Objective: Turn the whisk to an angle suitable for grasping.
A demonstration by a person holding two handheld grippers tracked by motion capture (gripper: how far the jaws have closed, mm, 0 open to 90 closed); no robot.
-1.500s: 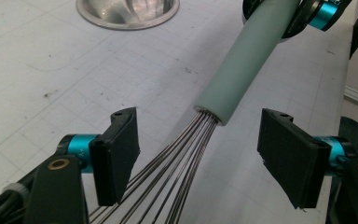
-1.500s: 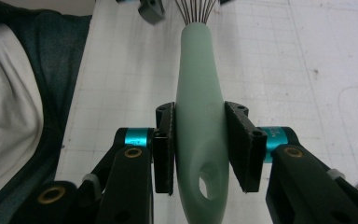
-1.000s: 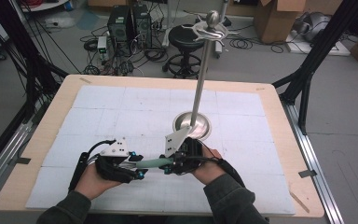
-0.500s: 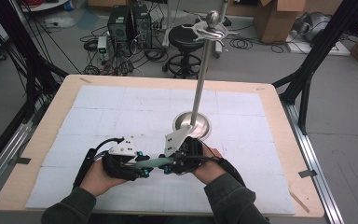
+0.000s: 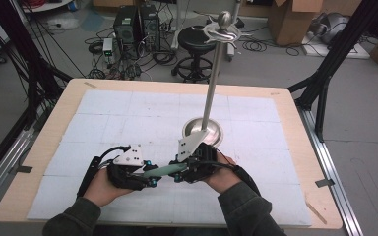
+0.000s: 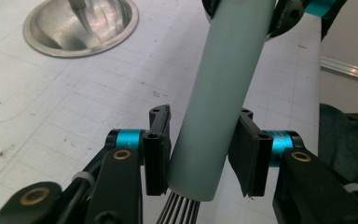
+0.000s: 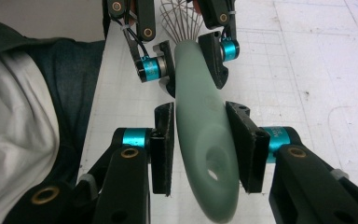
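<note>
Whisk with pale green handle spans both claws above the desk: left claw released around it, right claw grasping the handle.

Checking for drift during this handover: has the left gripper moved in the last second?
Yes. The left gripper has shifted slightly right, toward the round metal stand base, along the pale green whisk handle.

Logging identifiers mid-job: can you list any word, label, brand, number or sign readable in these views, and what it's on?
No readable text in any view.
Whisk handle: plain pale green, an oval hole near its end, no lettering.
Left tongs and right tongs: blue collars and black pads, no legible print.
Metal stand base: bare steel, unmarked.
Cardboard boxes and computer towers on the floor: too small and blurred to tell whether they carry any print.
</note>
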